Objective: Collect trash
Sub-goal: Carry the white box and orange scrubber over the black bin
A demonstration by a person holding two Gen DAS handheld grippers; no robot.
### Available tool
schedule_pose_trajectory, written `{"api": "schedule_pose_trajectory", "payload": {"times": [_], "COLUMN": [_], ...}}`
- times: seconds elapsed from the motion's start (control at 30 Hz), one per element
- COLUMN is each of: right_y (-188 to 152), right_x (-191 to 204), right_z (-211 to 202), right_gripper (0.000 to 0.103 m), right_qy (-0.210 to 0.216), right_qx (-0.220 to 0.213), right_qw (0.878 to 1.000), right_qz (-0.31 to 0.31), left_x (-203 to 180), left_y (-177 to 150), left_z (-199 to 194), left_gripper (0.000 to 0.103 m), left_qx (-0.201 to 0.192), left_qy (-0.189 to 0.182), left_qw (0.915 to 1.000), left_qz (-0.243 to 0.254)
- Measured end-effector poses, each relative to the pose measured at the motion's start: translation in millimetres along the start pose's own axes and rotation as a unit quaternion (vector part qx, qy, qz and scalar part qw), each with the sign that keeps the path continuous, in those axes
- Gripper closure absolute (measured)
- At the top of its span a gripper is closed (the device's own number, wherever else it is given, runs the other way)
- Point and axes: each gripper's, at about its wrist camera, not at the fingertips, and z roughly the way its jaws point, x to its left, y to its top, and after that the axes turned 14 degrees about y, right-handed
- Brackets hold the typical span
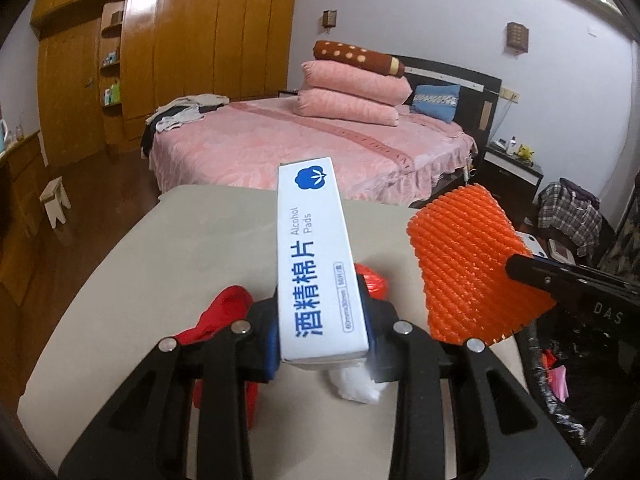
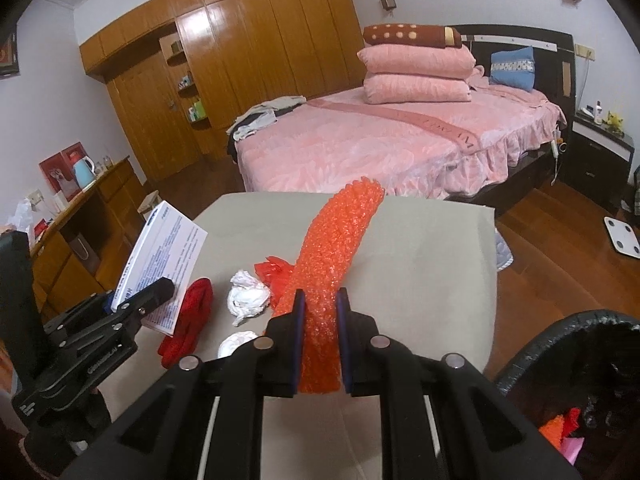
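My left gripper [image 1: 322, 332] is shut on a white alcohol-pads box [image 1: 312, 256] and holds it above the grey table [image 1: 180, 248]; the box also shows in the right wrist view [image 2: 164, 264]. My right gripper [image 2: 320, 320] is shut on an orange foam net [image 2: 332, 256], which also shows in the left wrist view [image 1: 472, 264], lifted above the table. On the table lie a red cloth [image 2: 188, 320], two crumpled white tissues [image 2: 248, 296], and a red plastic scrap [image 2: 276, 272]. A black trash bin [image 2: 568, 380] stands at the table's right.
A pink bed [image 2: 380, 144] with stacked pillows stands beyond the table. A wooden wardrobe [image 2: 240, 52] lines the back wall. A wooden cabinet [image 2: 80, 216] with a kettle is on the left. A white scale [image 2: 622, 236] lies on the floor at right.
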Motion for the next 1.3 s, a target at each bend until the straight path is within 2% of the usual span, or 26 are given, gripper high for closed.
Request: {"api": "schedule_pose_trajectory", "payload": {"times": [0.37, 0.77, 1.3], "right_y": [-2, -19, -52], "right_x": [3, -26, -88], "right_z": [-59, -131, -203], "right_gripper": [0.088, 0.088, 0.088], "right_qy": [-0.013, -0.064, -0.15], "right_qx": [-0.035, -0.065, -0.081], "right_qw": [0.999, 0.996, 0.984], "right_qz": [-0.012, 0.001, 0.047], "left_x": [-33, -101, -204], "left_y": [5, -2, -31], "left_z": [-43, -75, -84], "left_gripper": [0.073, 0.073, 0.073], "left_qx": [-0.027, -0.041, -0.036], "left_qy": [-0.031, -0.093, -0.18], "left_qw": [0.999, 0.9934, 0.9752], "left_qz": [0.016, 0.054, 0.123]}}
